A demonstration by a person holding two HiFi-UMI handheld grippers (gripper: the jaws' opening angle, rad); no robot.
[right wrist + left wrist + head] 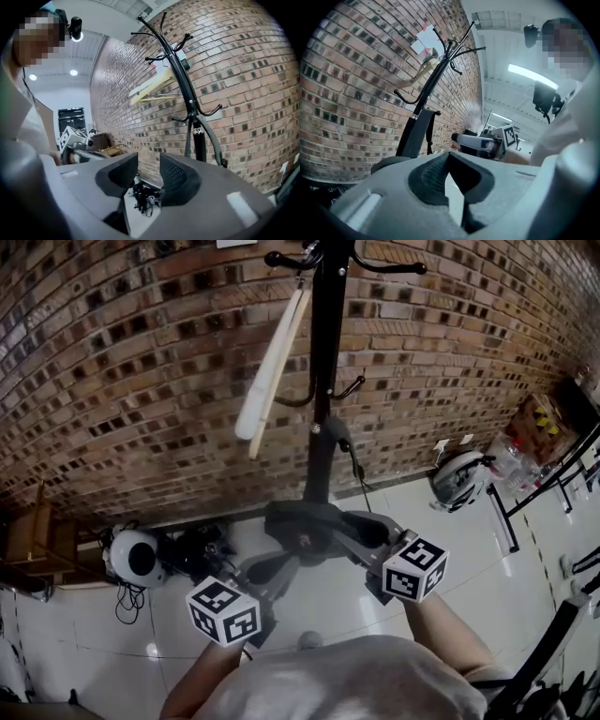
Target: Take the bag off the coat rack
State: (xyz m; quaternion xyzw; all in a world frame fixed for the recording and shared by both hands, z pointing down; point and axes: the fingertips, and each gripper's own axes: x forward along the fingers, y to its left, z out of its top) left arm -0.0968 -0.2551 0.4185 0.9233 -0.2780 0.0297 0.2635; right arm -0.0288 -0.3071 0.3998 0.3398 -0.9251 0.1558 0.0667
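A black coat rack (328, 352) stands against the brick wall. A long cream bag (272, 367) hangs tilted from one of its top hooks; it also shows in the left gripper view (423, 70) and the right gripper view (152, 86). Both grippers are held low in front of the rack's foot, well below the bag. My left gripper (449, 159) is shut, its pads meeting at the tips with nothing in them. My right gripper (148, 171) is open, with only floor and cables seen through the gap. In the head view the left gripper (272, 568) sits beside the right gripper (309, 526).
A white round helmet-like thing (136, 557) and a tangle of black cables (197, 549) lie on the floor by the wall at the left. A white device (459, 474) and a black metal shelf (553, 474) stand at the right. Wooden furniture (28, 540) is at the far left.
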